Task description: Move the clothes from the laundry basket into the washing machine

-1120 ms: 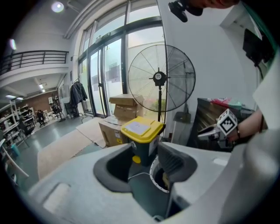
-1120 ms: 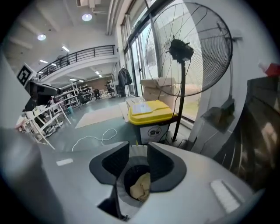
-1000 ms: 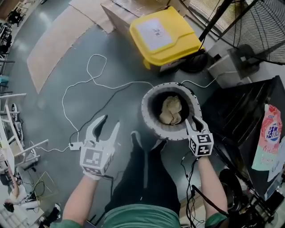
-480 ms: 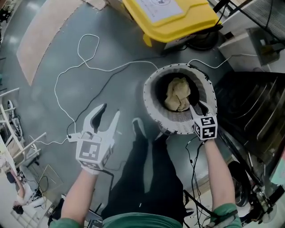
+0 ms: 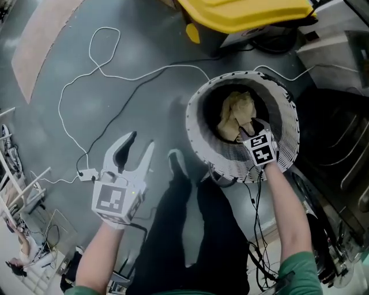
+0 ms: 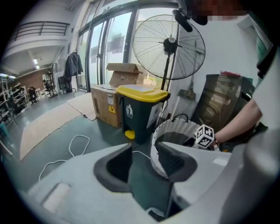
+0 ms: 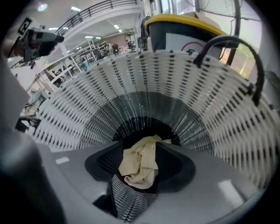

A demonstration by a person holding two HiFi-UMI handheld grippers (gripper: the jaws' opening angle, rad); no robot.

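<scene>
A white slatted laundry basket [image 5: 242, 167] stands on the grey floor with a crumpled cream cloth [image 5: 233, 112] at its bottom. My right gripper [image 5: 249, 128] reaches down inside the basket, just above the cloth. Its jaws have just been opening, and in the right gripper view [image 7: 142, 151] the cloth [image 7: 131, 168] shows between them, with no pad pressing on it. My left gripper [image 5: 138, 147] hangs over the bare floor left of the basket, open and empty [image 6: 144, 155]. From there the basket [image 6: 175, 129] appears ahead.
A yellow-lidded bin [image 5: 248, 11] stands behind the basket, and a dark machine [image 5: 334, 132] is at its right. A white cable [image 5: 104, 63] loops over the floor at the left. The person's dark legs [image 5: 190, 230] stand between the grippers. A big fan [image 6: 168, 46] and cardboard boxes [image 6: 113, 92] lie beyond.
Both grippers have sunk. The right one went from the basket's near rim down inside, toward the cloth, and its jaws stand wider. The left one stays open over the floor.
</scene>
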